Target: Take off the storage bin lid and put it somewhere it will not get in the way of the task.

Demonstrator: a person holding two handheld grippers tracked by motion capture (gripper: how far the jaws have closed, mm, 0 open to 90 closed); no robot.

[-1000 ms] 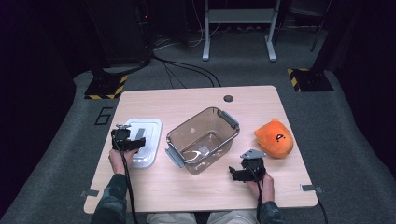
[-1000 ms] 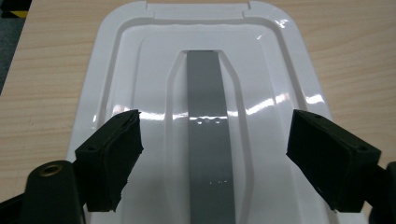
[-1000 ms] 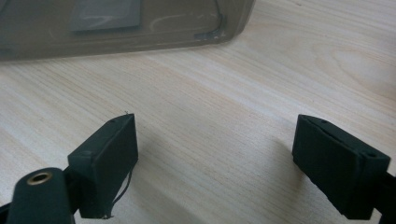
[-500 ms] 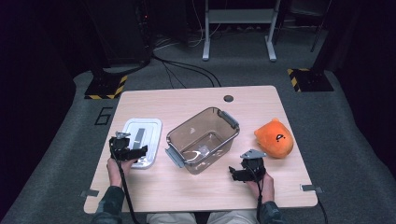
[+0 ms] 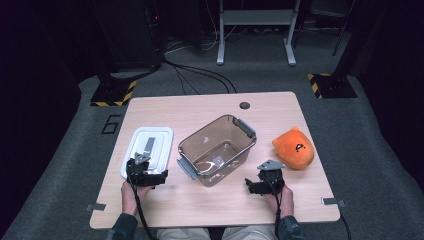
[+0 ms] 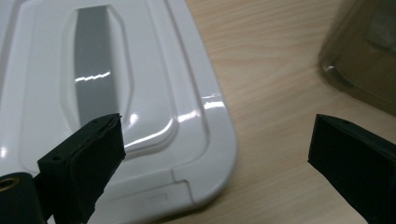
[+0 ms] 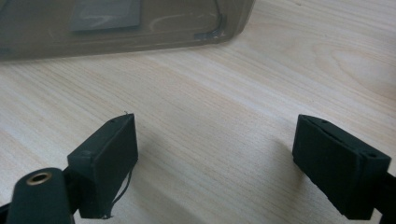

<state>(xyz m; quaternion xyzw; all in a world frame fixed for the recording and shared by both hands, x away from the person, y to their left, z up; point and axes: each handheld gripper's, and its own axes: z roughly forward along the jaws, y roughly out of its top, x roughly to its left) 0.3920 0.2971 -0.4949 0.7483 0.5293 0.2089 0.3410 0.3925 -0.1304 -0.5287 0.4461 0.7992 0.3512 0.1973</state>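
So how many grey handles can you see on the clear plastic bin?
2. One grey handle sits on the far end of the clear plastic bin, towards the orange plush toy; the other grey handle is on the near end, beside the white lid.

The table (image 5: 210, 200) had a pale wood-grain top, smooth and matt. On it lay a white lid (image 6: 154, 93) of glossy plastic — light glinted along its moulded edges — with a grey, shiny strip (image 6: 93, 84) down its middle. The container (image 5: 217, 150) was clear, smoke-tinted plastic with grey plastic handles. The orange toy (image 5: 294, 148) looked soft and plush, like fuzzy cloth. The pads (image 7: 105, 163) of both grippers were black, matt and faintly rough — rubbery in look. The floor (image 5: 380, 150) was grey, coarse carpet.
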